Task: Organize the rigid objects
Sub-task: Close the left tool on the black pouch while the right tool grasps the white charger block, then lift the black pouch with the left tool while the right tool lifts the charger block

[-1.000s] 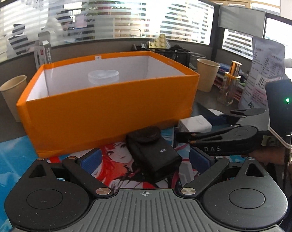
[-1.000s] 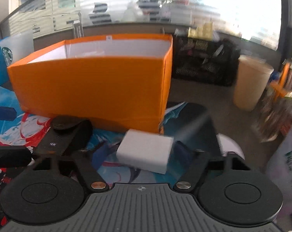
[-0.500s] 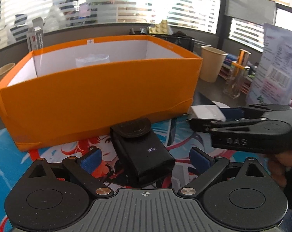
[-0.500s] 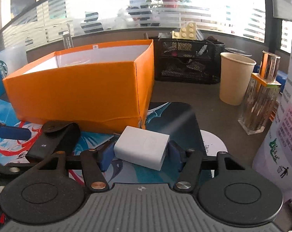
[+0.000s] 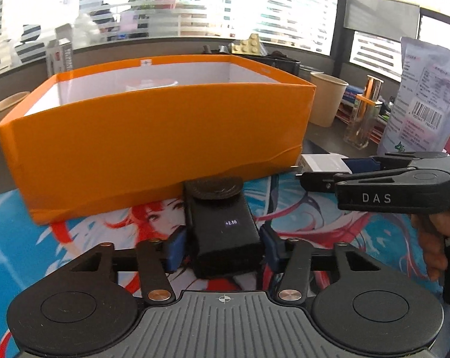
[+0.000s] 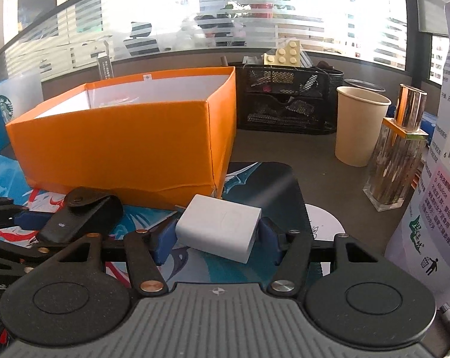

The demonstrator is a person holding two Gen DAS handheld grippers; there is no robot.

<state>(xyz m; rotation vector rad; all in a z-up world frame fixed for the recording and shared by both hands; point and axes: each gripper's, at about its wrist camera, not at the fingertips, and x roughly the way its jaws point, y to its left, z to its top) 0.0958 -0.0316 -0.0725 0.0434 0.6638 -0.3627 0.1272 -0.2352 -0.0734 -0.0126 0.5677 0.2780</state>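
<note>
Since half a second ago both pairs of fingers have narrowed around their objects. On the left, the left gripper [image 5: 222,249] now has its blue fingers [image 5: 175,249] pressed on both sides of the black case [image 5: 222,229], grasping it; the case lies on the printed mat [image 5: 111,223], its far end just at the orange box [image 5: 153,140]. To the right, the right gripper [image 6: 216,238] is clenched on the white charger [image 6: 220,231], which sits slightly tilted on the mat near the right corner of the box. A paper cup [image 6: 359,125] stands far right on the counter [image 6: 284,146].
</note>
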